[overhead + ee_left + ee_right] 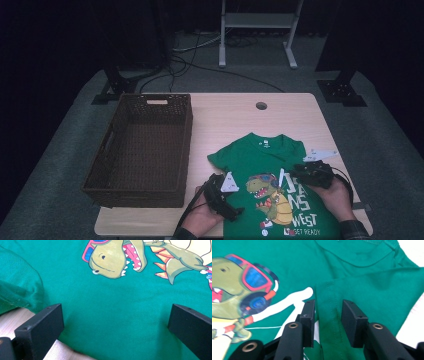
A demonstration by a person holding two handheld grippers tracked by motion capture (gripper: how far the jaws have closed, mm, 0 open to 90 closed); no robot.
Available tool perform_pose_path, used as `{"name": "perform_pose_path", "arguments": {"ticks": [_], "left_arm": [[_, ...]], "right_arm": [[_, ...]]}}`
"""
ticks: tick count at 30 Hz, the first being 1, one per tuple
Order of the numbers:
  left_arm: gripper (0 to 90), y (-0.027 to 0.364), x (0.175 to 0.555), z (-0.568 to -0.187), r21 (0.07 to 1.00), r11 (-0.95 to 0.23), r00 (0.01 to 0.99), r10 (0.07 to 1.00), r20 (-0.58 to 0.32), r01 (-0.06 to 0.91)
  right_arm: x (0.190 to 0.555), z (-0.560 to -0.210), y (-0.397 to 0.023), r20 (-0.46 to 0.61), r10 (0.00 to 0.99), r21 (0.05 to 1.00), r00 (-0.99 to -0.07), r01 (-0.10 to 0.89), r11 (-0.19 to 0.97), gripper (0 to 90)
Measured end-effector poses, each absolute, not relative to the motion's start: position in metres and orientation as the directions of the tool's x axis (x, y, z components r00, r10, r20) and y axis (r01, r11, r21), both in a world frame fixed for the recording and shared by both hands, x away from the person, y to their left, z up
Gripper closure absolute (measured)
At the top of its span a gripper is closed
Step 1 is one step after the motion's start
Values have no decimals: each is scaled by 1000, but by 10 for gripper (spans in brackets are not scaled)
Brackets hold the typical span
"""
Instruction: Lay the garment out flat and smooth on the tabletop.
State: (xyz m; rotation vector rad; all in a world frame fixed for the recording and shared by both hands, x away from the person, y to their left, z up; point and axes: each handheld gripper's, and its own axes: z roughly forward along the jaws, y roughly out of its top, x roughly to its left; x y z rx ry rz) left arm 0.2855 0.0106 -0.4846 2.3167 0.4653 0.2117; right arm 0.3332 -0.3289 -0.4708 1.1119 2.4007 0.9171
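Green dino T-shirt [270, 190] flat at counter's near right edge, ready for folding | my right gripper [328, 317] fingers narrowed around folded-in sleeve hem, not yet pinching | left gripper [112, 327] fingers wide astride shirt's side | wicker basket [140, 145] waits left

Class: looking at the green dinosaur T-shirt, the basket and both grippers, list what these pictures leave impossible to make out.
- T-shirt hem: cut off by the high view's bottom edge.
- Neck label: too small to read.
- Right gripper: whether its pads press the folded sleeve is unclear.
- Basket interior: too dark.
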Motion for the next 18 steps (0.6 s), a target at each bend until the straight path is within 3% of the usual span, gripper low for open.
{"name": "perform_pose_path", "arguments": {"ticks": [10,18], "left_arm": [[0,11,286,-485,709,-652,920,391,13,267],[0,11,286,-485,709,-652,920,391,13,267]], "right_arm": [[334,-471,-331,-18,781,691,-625,557,461,838],[334,-467,-338,-8,796,711,-605,556,431,870]]}}
